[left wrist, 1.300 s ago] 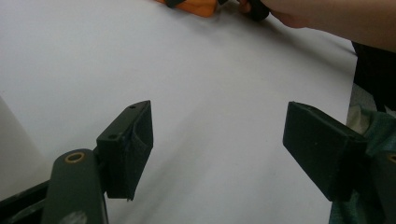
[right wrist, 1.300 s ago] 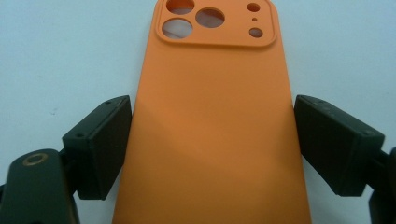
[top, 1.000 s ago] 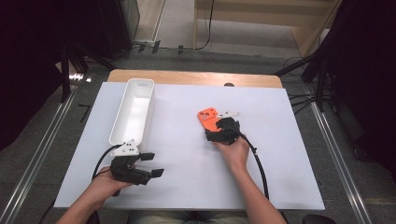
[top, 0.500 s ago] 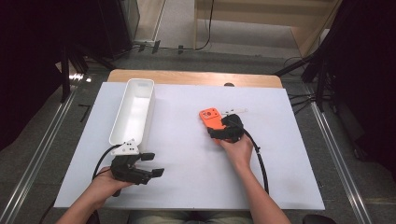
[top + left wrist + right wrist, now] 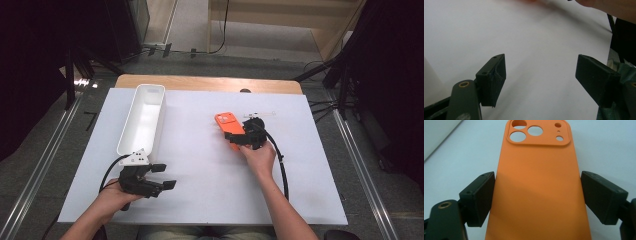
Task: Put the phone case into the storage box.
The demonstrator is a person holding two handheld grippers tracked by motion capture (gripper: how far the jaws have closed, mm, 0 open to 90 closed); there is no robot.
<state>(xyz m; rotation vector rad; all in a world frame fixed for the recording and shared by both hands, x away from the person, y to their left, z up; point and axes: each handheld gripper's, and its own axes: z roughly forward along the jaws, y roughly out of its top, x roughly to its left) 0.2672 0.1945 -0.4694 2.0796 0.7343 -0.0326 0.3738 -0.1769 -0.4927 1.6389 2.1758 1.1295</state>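
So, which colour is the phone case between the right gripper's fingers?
Orange: the soft phone case with camera cut-outs, best seen in the right gripper view.

In the right gripper view, the bottom edge is cutting off the lower end of the orange phone case [image 5: 537,192], so its full length is not showing. Whether the pads are pressing on its long sides or just standing beside them is hard to tell there: the left one is meeting the case's edge and the right one is sitting at or just off it. From the high view the right gripper [image 5: 239,138] and the hand behind it are covering the near end of the case. In the left gripper view, an orange smear at the top edge is staying too blurred to identify. A small pale object [image 5: 260,114] beyond the case is showing too small to name.
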